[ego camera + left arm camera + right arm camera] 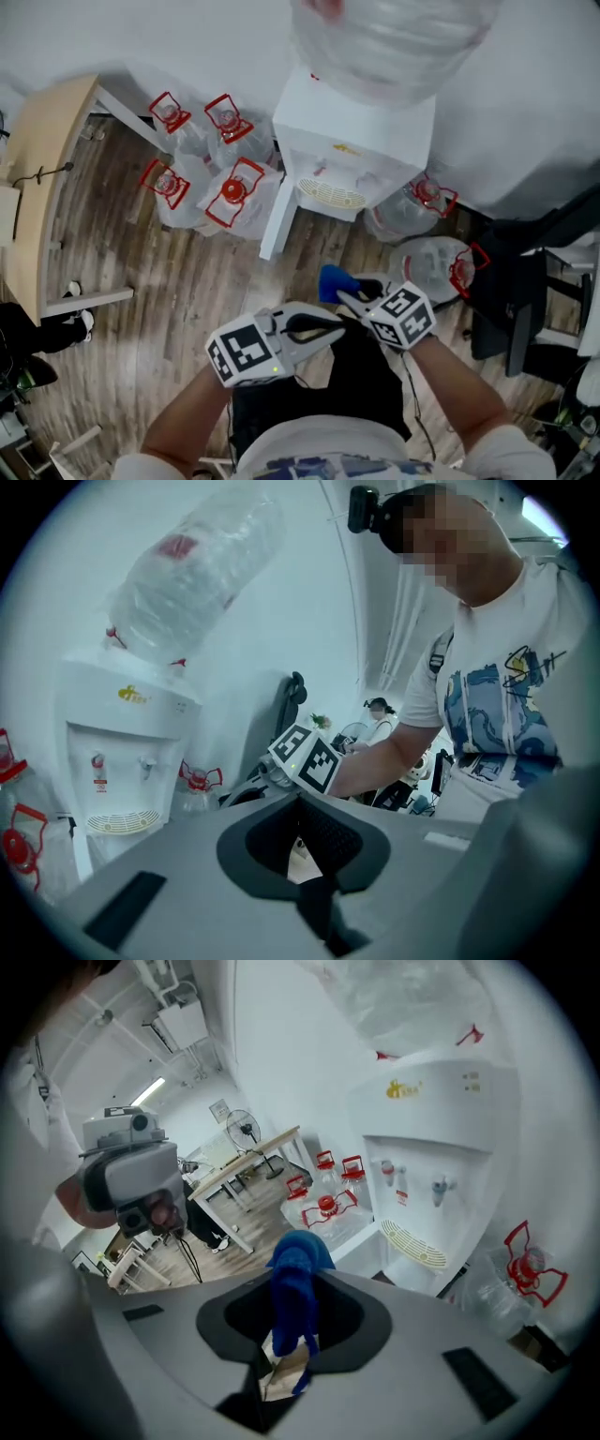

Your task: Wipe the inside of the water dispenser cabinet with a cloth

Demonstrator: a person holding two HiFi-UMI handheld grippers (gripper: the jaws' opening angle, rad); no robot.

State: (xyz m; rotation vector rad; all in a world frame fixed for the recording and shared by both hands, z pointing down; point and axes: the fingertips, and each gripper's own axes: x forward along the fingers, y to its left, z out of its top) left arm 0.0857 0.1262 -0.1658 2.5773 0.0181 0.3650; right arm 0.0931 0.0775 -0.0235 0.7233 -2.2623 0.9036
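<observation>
Right gripper (281, 1372) fingers pinch the blue cloth (295, 1283), held near the water dispenser (352, 141), apart from it. Left gripper (314, 892) fingers pressed together, empty, just beside

Cut off at top centre: bottle (389, 37) on dispenser (352, 141). Buried between right gripper (281, 1372) jaws: lower end of cloth (295, 1279).
</observation>
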